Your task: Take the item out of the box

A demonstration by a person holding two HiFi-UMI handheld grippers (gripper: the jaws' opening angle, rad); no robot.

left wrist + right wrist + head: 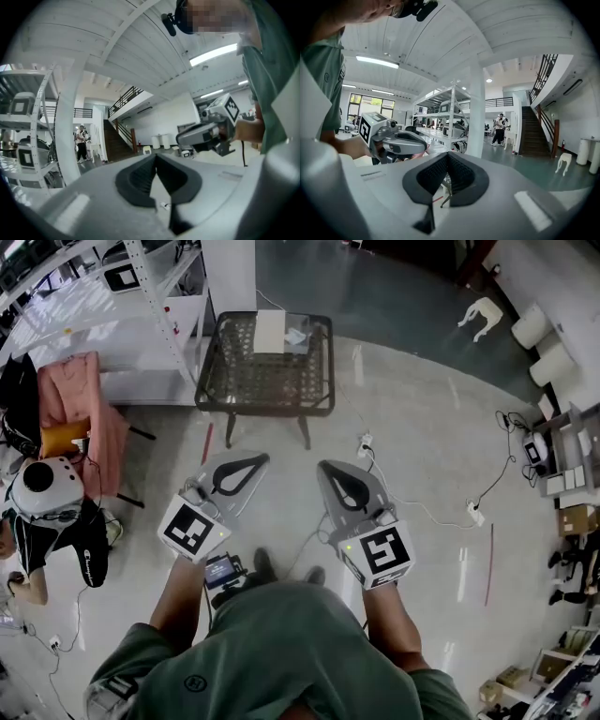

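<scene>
A white box (270, 331) stands on a dark wicker table (234, 381) ahead of me, with a small pale item (296, 336) beside it. I cannot see inside the box. Both grippers hang level over the floor, well short of the table. The left gripper (264, 458) has its jaws together with nothing between them, also in its own view (156, 155). The right gripper (330, 466) is likewise shut and empty (447, 155). Each gripper shows in the other's view: the right gripper (206, 133) and the left gripper (396, 140).
A white shelf rack (141, 315) stands left of the table, with a pink-draped chair (80, 404) and a person in a white helmet (42, 488) nearby. Cables and a power strip (366, 442) lie on the floor. A white stool (480, 315) and boxes (577, 518) sit to the right.
</scene>
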